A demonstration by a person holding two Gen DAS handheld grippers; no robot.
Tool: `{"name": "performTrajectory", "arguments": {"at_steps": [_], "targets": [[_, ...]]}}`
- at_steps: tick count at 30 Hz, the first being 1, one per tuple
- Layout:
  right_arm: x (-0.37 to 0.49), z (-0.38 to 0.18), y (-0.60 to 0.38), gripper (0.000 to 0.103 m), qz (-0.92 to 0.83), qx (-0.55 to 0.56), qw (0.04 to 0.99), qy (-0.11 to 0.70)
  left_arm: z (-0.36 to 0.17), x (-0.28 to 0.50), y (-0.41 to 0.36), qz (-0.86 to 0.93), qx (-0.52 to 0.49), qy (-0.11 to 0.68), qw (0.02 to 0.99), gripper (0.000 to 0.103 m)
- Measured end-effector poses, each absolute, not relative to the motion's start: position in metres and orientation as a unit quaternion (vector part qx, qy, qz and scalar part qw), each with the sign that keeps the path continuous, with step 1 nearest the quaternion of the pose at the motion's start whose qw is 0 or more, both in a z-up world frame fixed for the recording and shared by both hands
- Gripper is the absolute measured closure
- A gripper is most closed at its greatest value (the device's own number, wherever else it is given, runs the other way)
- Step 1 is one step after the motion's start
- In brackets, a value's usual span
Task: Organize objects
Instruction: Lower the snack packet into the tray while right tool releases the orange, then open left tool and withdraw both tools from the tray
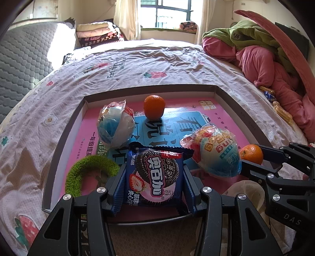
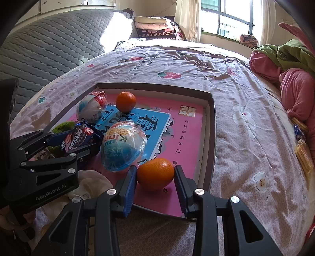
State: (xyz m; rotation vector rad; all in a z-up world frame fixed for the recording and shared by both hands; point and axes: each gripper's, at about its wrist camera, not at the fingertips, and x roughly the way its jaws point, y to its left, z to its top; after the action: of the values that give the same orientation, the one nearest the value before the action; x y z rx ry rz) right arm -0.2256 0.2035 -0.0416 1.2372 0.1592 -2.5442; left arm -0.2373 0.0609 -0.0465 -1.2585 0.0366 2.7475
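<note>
A wide bed (image 1: 157, 65) fills the room, covered by a pale sheet printed with strawberries and flowers. A grey quilted headboard (image 1: 21, 59) stands at its left, and folded blankets (image 1: 96, 32) are stacked at the far side. Daylight comes through a dark-framed window (image 1: 167, 12) with cream curtains (image 1: 126, 17); pink and green bedding (image 1: 256, 51) is heaped at right.

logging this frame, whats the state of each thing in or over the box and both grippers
left gripper: shut on cookie pack
cookie pack: sealed, held upright
right gripper: shut on near orange
near orange: whole, held low over box
far orange: whole, resting in box
near egg toy: wrapped, lying in box
far egg toy: wrapped, lying in box
box: open, lidless
</note>
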Motion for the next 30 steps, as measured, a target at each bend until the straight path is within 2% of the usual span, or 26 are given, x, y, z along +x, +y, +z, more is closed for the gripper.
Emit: {"name": "performTrajectory", "arguments": {"at_steps": [6,21,30], "targets": [[-0.225,-0.039,0.207,0.064,-0.889,0.43,0.149,0.052,-0.045,-0.236,0.057,0.907,-0.418,0.004,0.059,0.05],[-0.223,-0.023,0.215,0.052,-0.899,0.411,0.146,0.032,-0.029,-0.227,0.05,0.91,-0.41,-0.012,0.058,0.049],[-0.217,-0.01,0.219,0.046,-0.909,0.39,0.145,0.022,0.001,-0.213,0.045,0.923,-0.379,-0.016,0.057,0.047]]}}
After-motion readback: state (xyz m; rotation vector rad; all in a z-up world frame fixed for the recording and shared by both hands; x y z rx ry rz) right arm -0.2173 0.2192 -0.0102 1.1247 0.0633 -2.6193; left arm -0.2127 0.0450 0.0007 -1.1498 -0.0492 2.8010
